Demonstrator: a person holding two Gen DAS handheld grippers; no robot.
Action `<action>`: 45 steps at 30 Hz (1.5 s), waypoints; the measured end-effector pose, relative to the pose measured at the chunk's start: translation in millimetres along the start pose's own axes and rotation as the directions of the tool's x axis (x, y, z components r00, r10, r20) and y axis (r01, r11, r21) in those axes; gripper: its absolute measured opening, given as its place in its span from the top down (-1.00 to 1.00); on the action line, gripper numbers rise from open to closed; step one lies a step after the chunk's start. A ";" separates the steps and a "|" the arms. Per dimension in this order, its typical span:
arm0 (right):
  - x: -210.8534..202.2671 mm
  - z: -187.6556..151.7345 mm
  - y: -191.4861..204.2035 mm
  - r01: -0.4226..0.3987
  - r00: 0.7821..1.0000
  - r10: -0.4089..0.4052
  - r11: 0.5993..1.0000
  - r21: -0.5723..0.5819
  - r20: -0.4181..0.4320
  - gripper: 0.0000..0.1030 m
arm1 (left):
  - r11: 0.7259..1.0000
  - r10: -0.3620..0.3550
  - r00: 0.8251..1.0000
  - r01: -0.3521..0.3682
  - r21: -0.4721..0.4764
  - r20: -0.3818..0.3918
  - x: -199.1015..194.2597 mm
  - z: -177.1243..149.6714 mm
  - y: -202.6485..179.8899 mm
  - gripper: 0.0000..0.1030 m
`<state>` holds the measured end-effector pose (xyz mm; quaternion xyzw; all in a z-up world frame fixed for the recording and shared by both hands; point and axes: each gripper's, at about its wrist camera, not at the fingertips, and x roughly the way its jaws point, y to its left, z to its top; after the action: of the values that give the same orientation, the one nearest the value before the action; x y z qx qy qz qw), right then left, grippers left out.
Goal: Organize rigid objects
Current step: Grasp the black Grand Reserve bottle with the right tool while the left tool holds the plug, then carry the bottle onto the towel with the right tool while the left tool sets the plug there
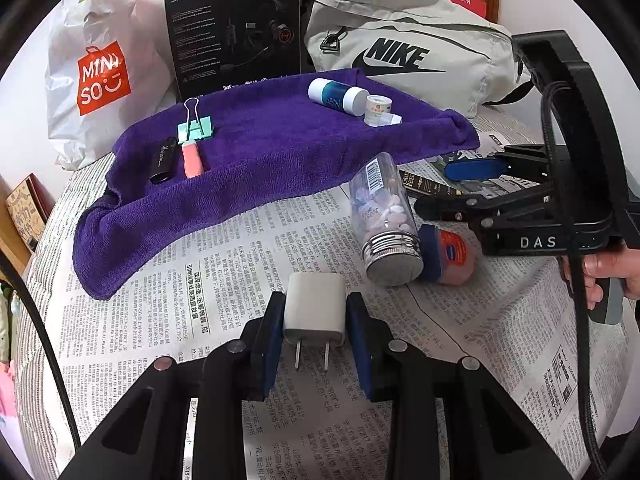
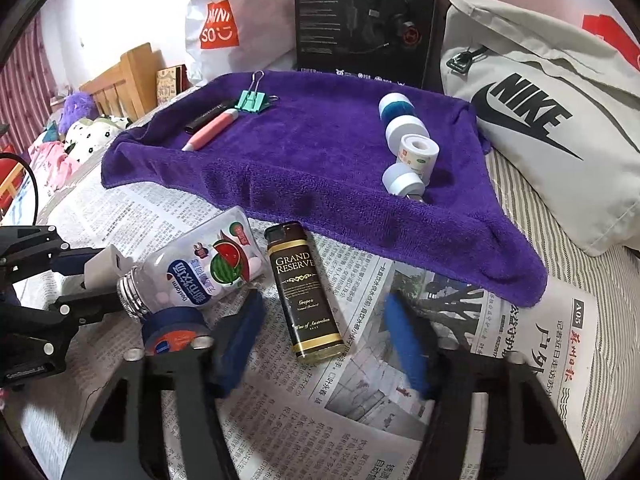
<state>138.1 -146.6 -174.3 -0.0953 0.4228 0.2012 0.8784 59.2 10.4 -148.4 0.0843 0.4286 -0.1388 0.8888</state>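
- Left wrist view showed the purple towel [image 1: 280,148] spread over the newspaper [image 1: 224,280] as the sorting ground (pen-like things at one end, round containers at the other).
- The candy bottle [image 1: 384,220] lay on its side on the newspaper, just off the towel's edge, touching a small blue-capped jar [image 1: 448,256]; both seemed yet to be sorted.
- The left gripper [image 1: 314,320] was closed on the white charger [image 1: 314,308], pads on its flat sides and prongs pointing back at the camera, probably bound for the towel; the bottle lay ahead to the right.
- The right gripper [image 2: 320,336] was spread wide, holding nothing, its blurred fingers [image 2: 408,340] straddling the brown lighter [image 2: 308,292]; whether they touched the paper I cannot tell.
- On the towel, the green binder clip [image 1: 196,126] sat just beside the pink pen [image 1: 191,158].
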 end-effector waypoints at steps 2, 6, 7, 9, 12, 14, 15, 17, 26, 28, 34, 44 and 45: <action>-1.5 -0.1 2.1 -0.004 1.000 0.004 1.000 -0.010 0.004 0.18 | 1.000 -0.001 1.000 0.001 0.000 0.000 -0.1 0.0 0.1 0.43; -1.7 2.0 10.5 -0.014 1.000 0.014 0.998 -0.056 -0.001 0.50 | 1.000 0.000 1.000 0.000 0.000 0.000 -0.1 0.0 0.1 0.43; -1.5 3.0 12.5 -0.008 1.000 0.008 0.998 -0.068 -0.004 0.51 | 1.000 0.000 1.000 0.000 0.001 0.000 -0.2 0.0 0.2 0.43; -0.9 3.9 11.8 -0.012 1.000 0.012 0.998 -0.069 -0.008 0.51 | 1.000 -0.002 1.000 0.002 0.001 -0.004 0.1 0.0 -0.1 0.43; -1.3 2.0 8.0 -0.030 1.000 0.030 0.998 -0.052 0.002 0.51 | 1.000 -0.002 1.000 0.002 0.001 -0.004 -0.2 0.0 -0.1 0.43; -1.4 1.7 8.8 -0.027 1.000 0.027 0.998 -0.055 0.003 0.51 | 1.000 -0.001 1.000 0.001 0.000 -0.004 -0.2 0.1 -0.1 0.43; -1.5 1.6 9.8 -0.022 1.000 0.022 0.998 -0.060 0.004 0.51 | 1.000 -0.002 1.000 0.002 0.000 -0.004 -0.1 0.1 -0.1 0.43; -1.7 1.4 10.3 -0.019 1.000 0.019 0.998 -0.062 0.005 0.51 | 1.000 0.000 1.000 0.000 0.000 -0.004 -0.2 0.2 -0.3 0.43; -0.9 2.0 9.6 -0.017 1.000 0.017 0.998 -0.066 0.006 0.51 | 1.000 -0.002 1.000 0.002 -0.001 -0.005 0.2 0.2 0.3 0.43; -0.9 2.0 9.5 -0.017 1.000 0.018 0.998 -0.065 0.005 0.51 | 1.000 -0.001 1.000 0.001 0.000 -0.006 0.0 0.1 0.6 0.43; -1.0 1.7 10.0 -0.014 1.000 0.015 0.998 -0.069 0.005 0.51 | 1.000 -0.006 1.000 0.006 -0.004 -0.005 -0.2 -0.3 1.9 0.43; -17.5 -2.6 10.4 -0.040 0.999 0.040 0.998 -0.044 -0.019 0.55 | 1.000 0.009 1.000 -0.009 -0.001 -0.001 -5.0 -2.5 1.8 0.49; -17.5 -4.6 11.7 -0.035 0.999 0.034 0.998 -0.048 -0.027 0.55 | 1.000 0.003 1.000 -0.003 -0.006 -0.006 -4.9 -2.7 2.9 0.49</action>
<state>119.9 -142.5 -163.5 -0.1117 0.4307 0.2251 0.8668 55.2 14.8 -146.1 0.0826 0.4314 -0.1357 0.8881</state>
